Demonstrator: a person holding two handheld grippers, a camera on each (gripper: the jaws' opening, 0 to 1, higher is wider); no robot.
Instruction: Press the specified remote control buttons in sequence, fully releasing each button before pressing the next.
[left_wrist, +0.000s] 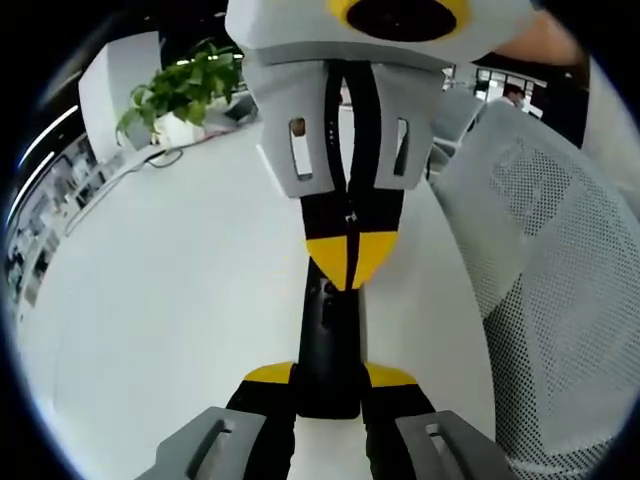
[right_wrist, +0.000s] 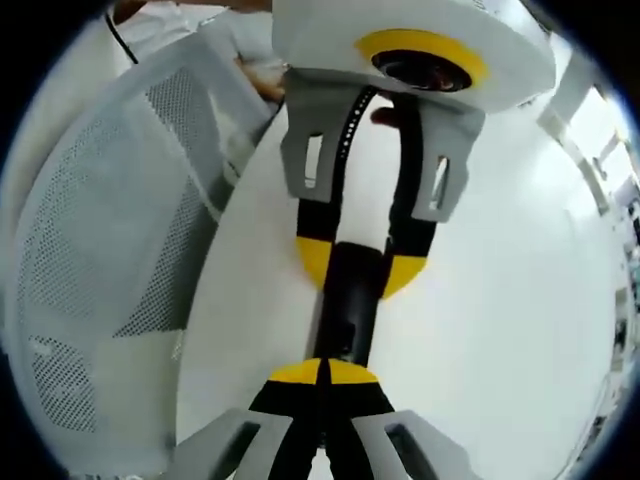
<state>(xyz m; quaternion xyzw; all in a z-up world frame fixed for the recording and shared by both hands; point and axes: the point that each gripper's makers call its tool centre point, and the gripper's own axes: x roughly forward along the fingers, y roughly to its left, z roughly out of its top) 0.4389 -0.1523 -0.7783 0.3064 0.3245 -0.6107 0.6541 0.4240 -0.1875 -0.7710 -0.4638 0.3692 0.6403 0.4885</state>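
Note:
A slim black remote control (left_wrist: 325, 335) lies lengthwise between the yellow-tipped jaws of my left gripper (left_wrist: 328, 375), which is shut on its sides just above the white table. In the left gripper view my right gripper (left_wrist: 348, 258) comes down from the top with its yellow tips closed together, resting on the remote's button face near its far end. The right gripper view has my right gripper (right_wrist: 323, 372) shut, tips together over the near end of the remote (right_wrist: 352, 300). Beyond it the left gripper (right_wrist: 358, 262) clamps the remote's other end. The buttons under the tips are hidden.
The white table (left_wrist: 180, 300) stretches wide to the left. A white mesh chair (left_wrist: 560, 280) stands close at its edge, also seen as the mesh chair (right_wrist: 100, 260). A potted plant (left_wrist: 185, 90) and a dark cable (left_wrist: 165, 158) sit at the table's far side.

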